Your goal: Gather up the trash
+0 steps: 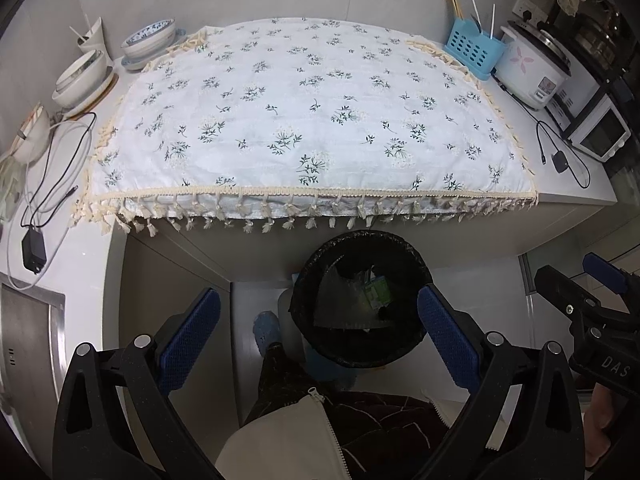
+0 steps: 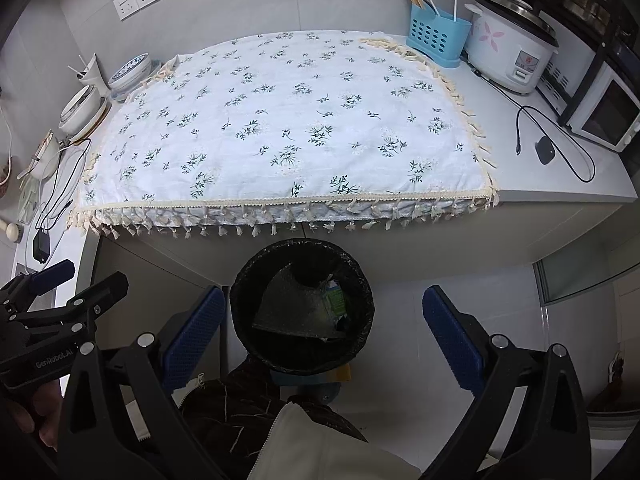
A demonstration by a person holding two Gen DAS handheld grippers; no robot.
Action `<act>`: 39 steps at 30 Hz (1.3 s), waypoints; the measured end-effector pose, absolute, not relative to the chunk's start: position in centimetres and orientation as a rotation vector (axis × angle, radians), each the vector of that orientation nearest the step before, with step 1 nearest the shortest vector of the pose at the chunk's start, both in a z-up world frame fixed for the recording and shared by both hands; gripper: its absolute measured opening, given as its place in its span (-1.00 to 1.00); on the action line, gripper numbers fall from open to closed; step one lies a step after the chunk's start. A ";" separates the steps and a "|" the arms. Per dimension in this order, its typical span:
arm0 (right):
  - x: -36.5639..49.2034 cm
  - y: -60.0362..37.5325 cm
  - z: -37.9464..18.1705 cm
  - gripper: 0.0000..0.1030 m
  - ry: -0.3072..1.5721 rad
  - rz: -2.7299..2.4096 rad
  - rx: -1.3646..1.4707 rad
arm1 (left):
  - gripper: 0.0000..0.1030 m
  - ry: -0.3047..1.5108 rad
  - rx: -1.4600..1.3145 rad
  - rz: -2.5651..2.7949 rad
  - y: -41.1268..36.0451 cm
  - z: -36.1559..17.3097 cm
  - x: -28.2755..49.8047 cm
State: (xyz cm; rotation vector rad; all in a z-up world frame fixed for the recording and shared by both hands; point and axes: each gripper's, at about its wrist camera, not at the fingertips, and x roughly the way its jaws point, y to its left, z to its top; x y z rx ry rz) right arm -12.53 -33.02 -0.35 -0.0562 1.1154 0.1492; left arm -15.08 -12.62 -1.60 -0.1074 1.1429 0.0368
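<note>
A round bin lined with a black bag [image 1: 360,300] [image 2: 302,306] stands on the floor under the counter's front edge. Inside it lie a grey sheet of bubble wrap [image 1: 344,304] [image 2: 288,308] and a green-and-white carton [image 1: 376,290] [image 2: 334,296]. My left gripper [image 1: 318,338] hovers above the bin, open, nothing between its blue pads. My right gripper [image 2: 324,334] is open too, empty, with the bin just inside its left finger. Each gripper shows at the edge of the other's view. The floral cloth [image 1: 304,116] [image 2: 280,128] on the counter carries no trash.
Bowls [image 1: 82,80] [image 2: 82,110] and cables [image 1: 52,176] sit at the counter's left. A blue utensil holder [image 1: 474,50] [image 2: 436,34], rice cooker [image 1: 532,68] [image 2: 510,48], small oven [image 2: 604,116] and black cable [image 2: 560,156] stand at right. A person's legs and jacket [image 1: 300,432] fill the bottom.
</note>
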 end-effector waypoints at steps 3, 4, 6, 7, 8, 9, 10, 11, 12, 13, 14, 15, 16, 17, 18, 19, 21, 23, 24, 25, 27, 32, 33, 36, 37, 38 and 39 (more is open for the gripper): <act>-12.4 -33.0 -0.3 0.85 1.114 0.152 -0.058 | 0.88 1.143 -0.110 0.035 -12.6 -1.6 -15.1; -12.4 -33.0 -0.3 0.85 1.116 0.154 -0.059 | 0.88 1.143 -0.110 0.035 -12.5 -1.6 -15.1; -12.3 -33.0 -0.2 0.85 1.116 0.154 -0.059 | 0.88 1.140 -0.112 0.036 -12.6 -1.5 -15.1; -12.3 -33.0 -0.2 0.85 1.115 0.154 -0.061 | 0.88 1.138 -0.113 0.036 -12.6 -1.5 -15.0; -12.3 -33.0 -0.2 0.85 1.114 0.155 -0.062 | 0.88 1.137 -0.114 0.036 -12.6 -1.5 -15.0; -12.2 -33.0 -0.2 0.85 1.115 0.156 -0.062 | 0.88 1.139 -0.114 0.036 -12.6 -1.5 -15.0; -12.2 -33.0 -0.2 0.85 1.115 0.155 -0.062 | 0.88 1.139 -0.114 0.035 -12.6 -1.5 -15.0; -12.2 -33.0 -0.2 0.85 1.114 0.156 -0.062 | 0.88 1.139 -0.112 0.032 -12.7 -1.4 -15.0; -12.2 -33.0 -0.2 0.85 1.115 0.156 -0.063 | 0.88 1.140 -0.112 0.031 -12.8 -1.4 -15.0; -12.2 -32.9 -0.2 0.85 1.116 0.156 -0.064 | 0.88 1.139 -0.110 0.027 -12.9 -1.4 -15.0; -12.2 -32.9 -0.2 0.85 1.116 0.157 -0.065 | 0.88 1.139 -0.106 0.024 -13.0 -1.4 -15.0; -12.2 -32.9 -0.2 0.85 1.116 0.158 -0.068 | 0.88 1.138 -0.103 0.024 -13.1 -1.4 -15.0; -12.3 -32.8 -0.2 0.85 1.116 0.159 -0.070 | 0.88 1.138 -0.103 0.024 -13.2 -1.4 -15.0; -12.2 -32.8 -0.2 0.85 1.116 0.160 -0.071 | 0.88 1.138 -0.103 0.024 -13.2 -1.4 -15.0; -12.2 -32.8 -0.2 0.85 1.116 0.162 -0.072 | 0.88 1.139 -0.104 0.025 -13.2 -1.4 -15.0; -12.2 -32.8 -0.3 0.85 1.117 0.162 -0.072 | 0.88 1.141 -0.106 0.026 -13.2 -1.4 -15.0; -12.2 -32.8 -0.3 0.85 1.117 0.162 -0.071 | 0.88 1.144 -0.109 0.030 -13.2 -1.5 -15.0; -12.2 -32.8 -0.3 0.85 1.115 0.161 -0.073 | 0.88 1.143 -0.111 0.037 -13.2 -1.5 -15.1; -12.2 -32.8 -0.3 0.85 1.114 0.162 -0.075 | 0.88 1.139 -0.114 0.039 -13.1 -1.5 -15.1; -12.2 -32.8 -0.3 0.85 1.112 0.164 -0.076 | 0.88 1.136 -0.115 0.042 -13.0 -1.4 -15.2; -12.2 -32.7 -0.2 0.85 1.111 0.166 -0.080 | 0.88 1.136 -0.119 0.044 -12.9 -1.4 -15.3; -12.3 -32.7 -0.3 0.85 1.113 0.170 -0.080 | 0.88 1.149 -0.127 0.056 -12.7 -1.6 -15.3; -12.3 -32.7 -0.3 0.85 1.112 0.170 -0.080 | 0.88 1.148 -0.126 0.057 -12.7 -1.6 -15.4; -12.4 -32.7 -0.3 0.85 1.112 0.170 -0.083 | 0.88 1.146 -0.120 0.060 -12.7 -1.5 -15.5; -12.4 -32.6 -0.3 0.85 1.111 0.171 -0.084 | 0.88 1.146 -0.120 0.059 -12.7 -1.5 -15.5; -12.4 -32.6 -0.3 0.85 1.112 0.172 -0.085 | 0.88 1.146 -0.120 0.059 -12.7 -1.5 -15.5; -12.4 -32.6 -0.3 0.85 1.112 0.172 -0.085 | 0.88 1.146 -0.120 0.060 -12.7 -1.5 -15.5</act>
